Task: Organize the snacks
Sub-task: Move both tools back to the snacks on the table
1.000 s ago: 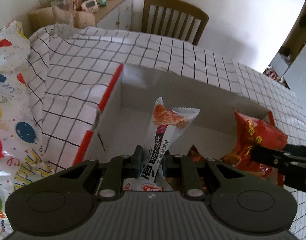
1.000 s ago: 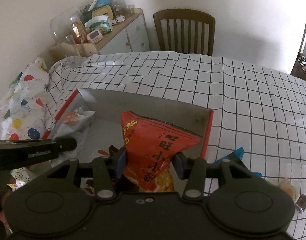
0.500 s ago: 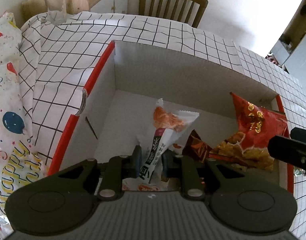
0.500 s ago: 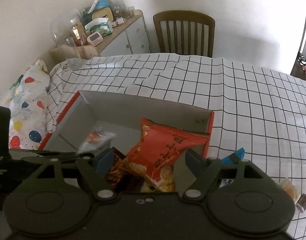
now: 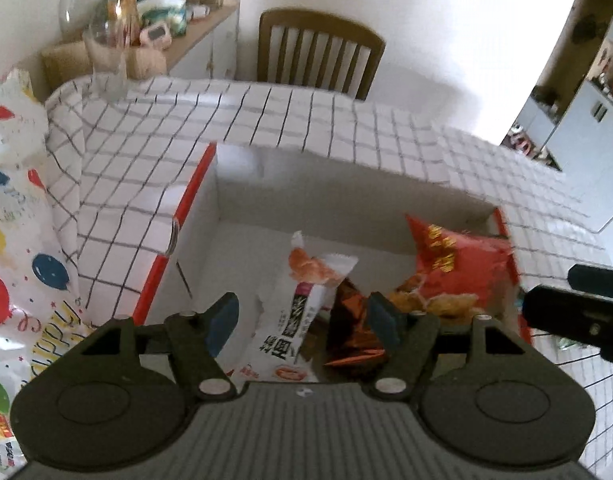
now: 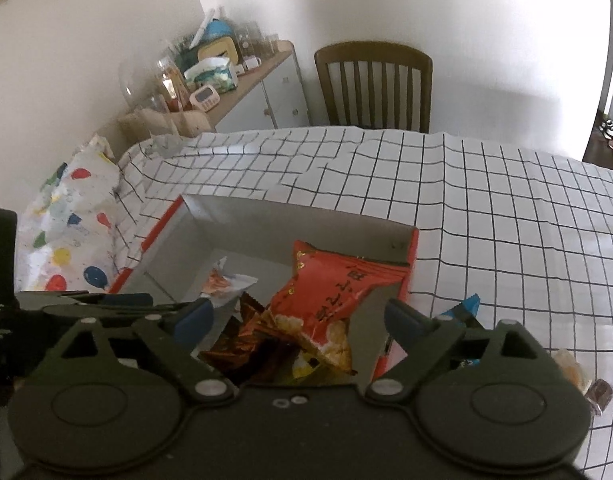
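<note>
I see the worktop under a checked cloth. The open cardboard box sits on it; at three o'clock lies a blue wrapper.

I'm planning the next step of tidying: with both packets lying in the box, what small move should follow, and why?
Probably lift the right gripper clear and swing it toward the blue packet lying on the cloth beside the box. Both grippers' jaws are opening with nothing gripped; the red bag and white packet already rest inside.
</note>
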Tool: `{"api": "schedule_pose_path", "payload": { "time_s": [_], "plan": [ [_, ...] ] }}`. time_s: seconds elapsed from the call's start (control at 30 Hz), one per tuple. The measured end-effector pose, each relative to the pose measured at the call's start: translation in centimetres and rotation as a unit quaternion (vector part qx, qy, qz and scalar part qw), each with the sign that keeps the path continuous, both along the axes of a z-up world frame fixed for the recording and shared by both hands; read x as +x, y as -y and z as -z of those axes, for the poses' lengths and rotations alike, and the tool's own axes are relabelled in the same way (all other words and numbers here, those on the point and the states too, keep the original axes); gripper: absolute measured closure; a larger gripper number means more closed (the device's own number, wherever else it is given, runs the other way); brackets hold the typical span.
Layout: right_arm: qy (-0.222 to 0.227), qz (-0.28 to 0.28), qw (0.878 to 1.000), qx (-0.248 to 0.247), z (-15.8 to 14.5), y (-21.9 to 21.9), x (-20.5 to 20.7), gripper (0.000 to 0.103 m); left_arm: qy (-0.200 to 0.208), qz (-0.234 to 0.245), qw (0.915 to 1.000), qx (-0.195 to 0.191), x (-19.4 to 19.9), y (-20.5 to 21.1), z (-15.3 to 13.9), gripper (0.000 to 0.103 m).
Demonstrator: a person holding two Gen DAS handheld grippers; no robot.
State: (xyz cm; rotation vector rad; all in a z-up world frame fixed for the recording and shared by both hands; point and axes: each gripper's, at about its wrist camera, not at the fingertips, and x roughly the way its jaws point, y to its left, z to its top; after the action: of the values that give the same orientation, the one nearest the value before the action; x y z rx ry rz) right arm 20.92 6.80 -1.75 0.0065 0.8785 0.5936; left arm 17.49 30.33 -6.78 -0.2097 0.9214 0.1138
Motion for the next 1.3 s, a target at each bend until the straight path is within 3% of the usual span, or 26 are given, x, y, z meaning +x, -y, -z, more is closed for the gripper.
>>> {"api": "schedule_pose_path", "payload": {
  "time_s": [0.63,0.93,1.07,1.13,1.3],
  "plan": [
    [0.051,0.012,0.998,0.038,-5.1,5.7,-5.0,0.001,0.100,0.067,0.9927,-0.005,-5.3,6.9,-7.4,0.022],
    [0.069,0.009,0.997,0.046,-6.5,10.7,-6.4,0.000,0.106,0.077,0.9914,0.007,-6.3,12.6,-8.7,0.022],
    [0.070,0.015,0.997,0.041,-6.6,13.4,-6.5,0.000,0.105,0.083,0.9910,-0.006,-6.7,15.4,-8.7,0.020],
    [0.072,0.016,0.996,0.040,-6.5,15.0,-6.6,0.000,0.105,0.085,0.9908,-0.007,-6.9,16.9,-8.7,0.014],
    [0.069,0.028,0.997,0.038,-5.7,19.3,-6.3,0.000,0.101,0.097,0.9900,-0.019,-7.0,20.6,-8.0,0.013]
  ]
}}
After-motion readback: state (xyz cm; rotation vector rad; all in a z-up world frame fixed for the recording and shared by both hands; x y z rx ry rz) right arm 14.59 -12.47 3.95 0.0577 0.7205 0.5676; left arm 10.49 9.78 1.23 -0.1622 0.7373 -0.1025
